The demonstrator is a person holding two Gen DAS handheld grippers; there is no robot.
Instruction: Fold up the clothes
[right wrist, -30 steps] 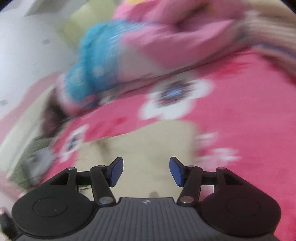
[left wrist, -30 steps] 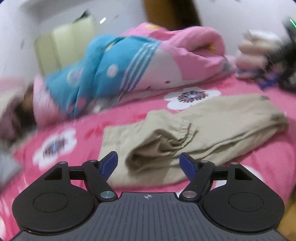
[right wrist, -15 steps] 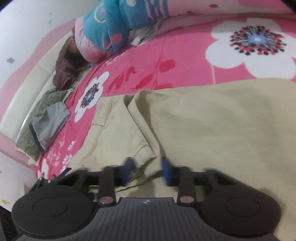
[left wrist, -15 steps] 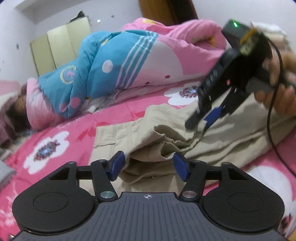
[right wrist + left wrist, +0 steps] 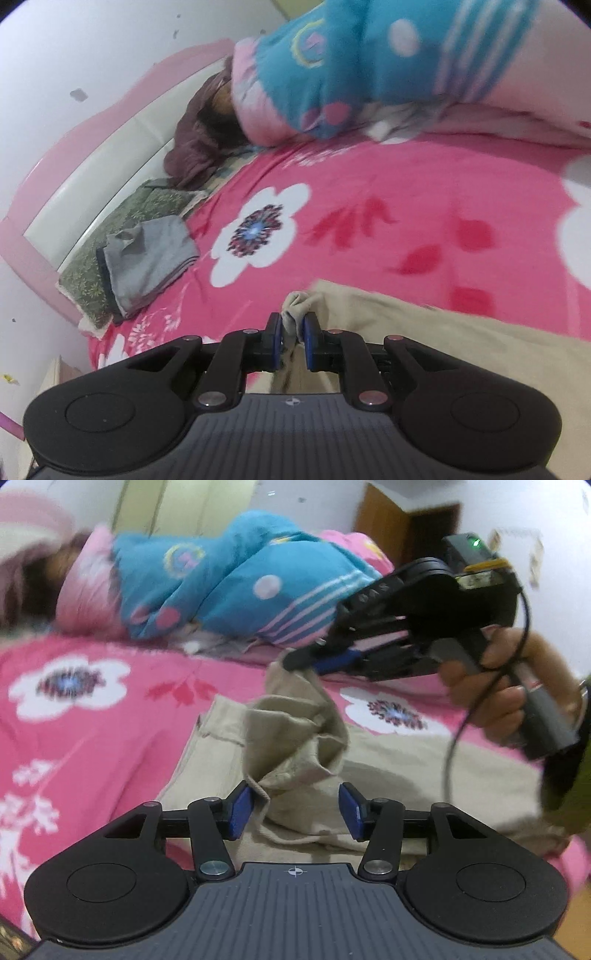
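Note:
Beige trousers (image 5: 406,768) lie across the pink flowered bedspread (image 5: 92,731). My right gripper (image 5: 293,334) is shut on a bunched corner of the trousers (image 5: 424,332) and holds it lifted above the bed. In the left wrist view that right gripper (image 5: 306,661) shows at the upper right in a person's hand (image 5: 491,698), cloth hanging from its tips. My left gripper (image 5: 293,806) is open low over the bed. A crumpled fold of the trousers sits between its blue pads (image 5: 240,808), untouched on the right side.
A rolled blue and pink quilt (image 5: 221,583) lies along the back of the bed. Folded grey cloth (image 5: 147,258) rests on a green pillow (image 5: 122,229) by the pink headboard (image 5: 74,147). A brown garment (image 5: 199,136) lies beside it.
My right gripper has shut on the trousers' edge and lifted it up and leftward. The left gripper stayed open and moved closer to the raised fold.

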